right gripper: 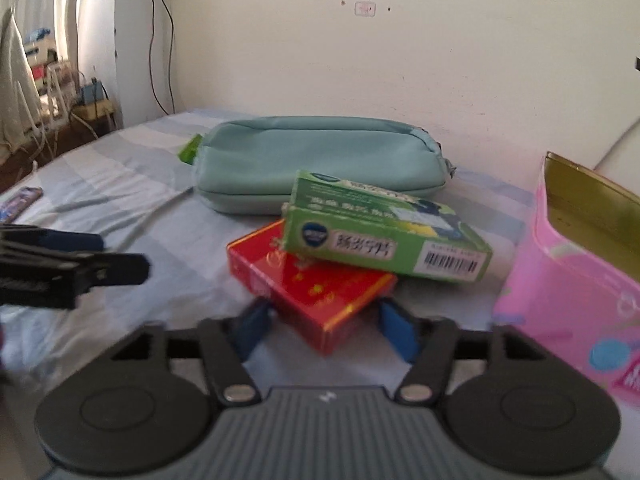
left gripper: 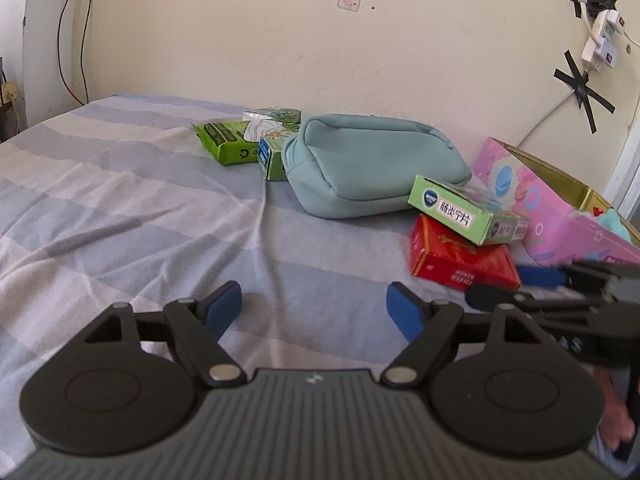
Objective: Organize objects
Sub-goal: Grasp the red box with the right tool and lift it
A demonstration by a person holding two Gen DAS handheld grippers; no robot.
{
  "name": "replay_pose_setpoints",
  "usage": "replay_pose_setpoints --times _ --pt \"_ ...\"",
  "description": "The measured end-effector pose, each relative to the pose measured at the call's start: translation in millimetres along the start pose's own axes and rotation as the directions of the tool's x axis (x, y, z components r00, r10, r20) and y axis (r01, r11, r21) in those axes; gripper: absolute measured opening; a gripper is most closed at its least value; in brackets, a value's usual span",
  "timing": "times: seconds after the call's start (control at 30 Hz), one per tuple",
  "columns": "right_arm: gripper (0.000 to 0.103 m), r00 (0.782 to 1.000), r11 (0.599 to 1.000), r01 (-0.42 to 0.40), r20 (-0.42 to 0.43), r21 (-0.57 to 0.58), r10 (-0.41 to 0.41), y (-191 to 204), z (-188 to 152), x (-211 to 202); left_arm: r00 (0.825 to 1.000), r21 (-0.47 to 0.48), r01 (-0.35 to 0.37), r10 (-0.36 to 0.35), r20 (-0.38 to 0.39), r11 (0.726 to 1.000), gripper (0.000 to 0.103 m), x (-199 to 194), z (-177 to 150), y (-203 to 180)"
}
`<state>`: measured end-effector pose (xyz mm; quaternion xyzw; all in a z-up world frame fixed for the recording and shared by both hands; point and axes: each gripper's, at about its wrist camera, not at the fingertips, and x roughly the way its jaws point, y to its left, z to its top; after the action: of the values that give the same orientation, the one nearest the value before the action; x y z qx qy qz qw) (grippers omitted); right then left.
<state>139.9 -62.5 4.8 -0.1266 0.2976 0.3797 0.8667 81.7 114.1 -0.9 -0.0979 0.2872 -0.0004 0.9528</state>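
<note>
Red carton: the red box [right gripper: 308, 296] lies flat on the striped bedsheet [left gripper: 120, 200], near the front of the clutter, its near corner between the right gripper [right gripper: 324, 326] pads.
Load on top: a green medicine box [right gripper: 384, 240] sits askew across its far half — lift the red one carelessly and the green one probably slides off.
Right fingers: narrowed around the red corner; the pads look just beside the cardboard, and I cannot tell if they press yet.
Grip advice: close on the two long sides rather than the corner, squarely, then draw it out low and level.
Left fingers: the left gripper [left gripper: 314, 310] stands wide with nothing between — free to steady the green box.
Likely destination: the pink tin [right gripper: 568, 280], open, just right of the stack.
Behind: a teal pouch [right gripper: 312, 160], with more green packets [left gripper: 224, 140] beyond it.
</note>
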Motion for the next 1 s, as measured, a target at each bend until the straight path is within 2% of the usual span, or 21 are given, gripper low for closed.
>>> replay_pose_setpoints --times 0.07,0.17,0.23,0.3,0.37,0.47,0.6,0.67,0.73,0.77,0.8,0.83,0.9,1.0 --pt "0.032 1.0 1.0 -0.024 0.013 0.007 0.024 5.4 -10.3 -14.1 1.0 0.0 0.008 -0.008 0.0 1.0 0.082 -0.7 -0.4 0.1" --pt "0.03 0.999 0.998 -0.003 0.036 -0.057 0.005 19.1 -21.7 -27.2 0.999 -0.005 0.039 -0.039 -0.002 0.999 0.083 -1.6 -0.1 1.2" --pt "0.034 0.999 0.997 0.007 0.04 -0.08 -0.004 22.4 -22.4 -30.2 0.998 -0.01 0.068 -0.068 -0.012 0.998 0.084 0.1 2.3 1.8" --pt "0.046 0.999 0.997 0.012 0.035 -0.07 -0.009 20.9 -19.3 -27.7 0.996 -0.008 0.085 -0.085 -0.022 0.996 0.085 3.3 6.2 -1.6" --pt "0.05 1.0 0.999 0.008 0.03 -0.054 -0.006 17.1 -15.1 -24.1 0.995 0.005 0.098 -0.098 -0.024 0.995 0.085 7.8 12.0 -8.5" --pt "0.053 0.999 0.998 0.022 0.038 -0.055 -0.02 13.8 -11.6 -20.8 0.987 0.024 0.154 -0.153 -0.046 0.988 0.085 20.4 23.5 -20.7" --pt "0.057 1.0 1.0 -0.003 0.018 -0.028 0.003 7.9 -2.6 -8.6 0.969 -0.013 0.228 -0.229 -0.096 0.973 0.085 43.5 34.4 -32.2" --pt "0.057 1.0 1.0 -0.028 0.001 -0.01 0.028 4.9 2.6 -0.7 0.957 -0.046 0.261 -0.265 -0.117 0.964 0.083 54.7 33.8 -35.7" --pt "0.057 0.999 0.999 -0.051 -0.002 0.001 0.051 3.6 5.4 3.3 0.96 -0.031 0.262 -0.264 -0.094 0.965 0.076 56.2 29.2 -40.8" --pt "0.055 0.998 0.998 -0.059 -0.004 0.004 0.059 3.5 5.6 4.3 0.966 -0.002 0.246 -0.245 -0.083 0.969 0.069 54.1 26.1 -45.1" --pt "0.054 0.998 0.998 -0.061 0.001 0.003 0.061 3.9 5.2 3.5 0.964 0.015 0.255 -0.253 -0.08 0.967 0.063 51.9 23.3 -47.8" --pt "0.053 0.998 0.998 -0.057 0.005 0.004 0.057 4.0 4.1 2.4 0.955 0.006 0.283 -0.282 -0.091 0.959 0.063 49.8 21.9 -47.8" --pt "0.049 0.998 0.998 -0.066 0.01 0.011 0.066 3.1 2.5 -1.1 0.959 0.009 0.272 -0.27 -0.087 0.962 0.063 42.4 18.2 -48.5" --pt "0.049 0.996 0.996 -0.083 0.015 -0.012 0.083 10.5 -4.6 -11.6 0.962 -0.007 0.262 -0.262 -0.081 0.965 0.063 25.2 7.9 -45.3"
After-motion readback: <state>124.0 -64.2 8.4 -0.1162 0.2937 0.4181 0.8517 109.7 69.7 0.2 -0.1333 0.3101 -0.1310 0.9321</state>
